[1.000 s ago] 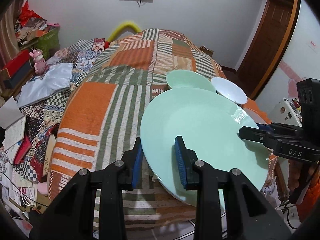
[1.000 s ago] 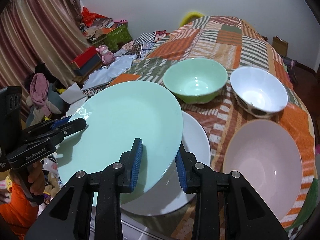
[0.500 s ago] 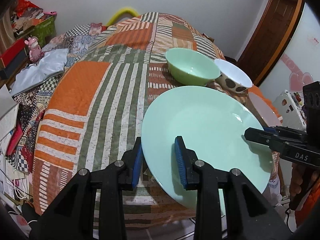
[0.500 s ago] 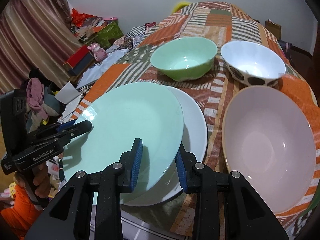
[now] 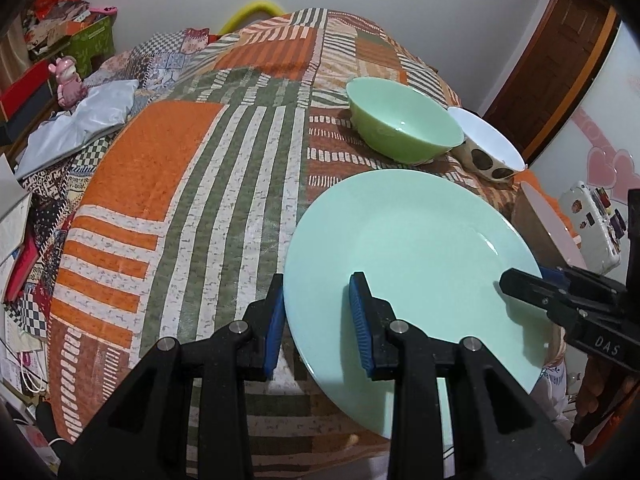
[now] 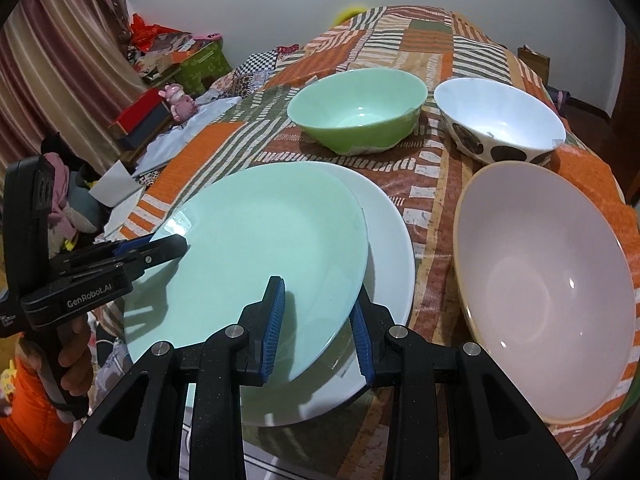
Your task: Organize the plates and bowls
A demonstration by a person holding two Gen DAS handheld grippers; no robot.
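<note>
Together both tongs grip one mint-green plate (image 6: 256, 248): the left tongs (image 5: 316, 320) pinch its near rim, the right tongs (image 6: 316, 324) are clamped on the opposite rim. It hangs tilted over a white plate (image 6: 390, 256) at the near edge of the bench (image 5: 180, 184), under a patchwork cloth. Beside that sits an empty pink bowl (image 6: 548, 288); toward the far edge stand an empty green bowl (image 6: 356, 112) and an empty white spotted bowl (image 6: 500, 124).
</note>
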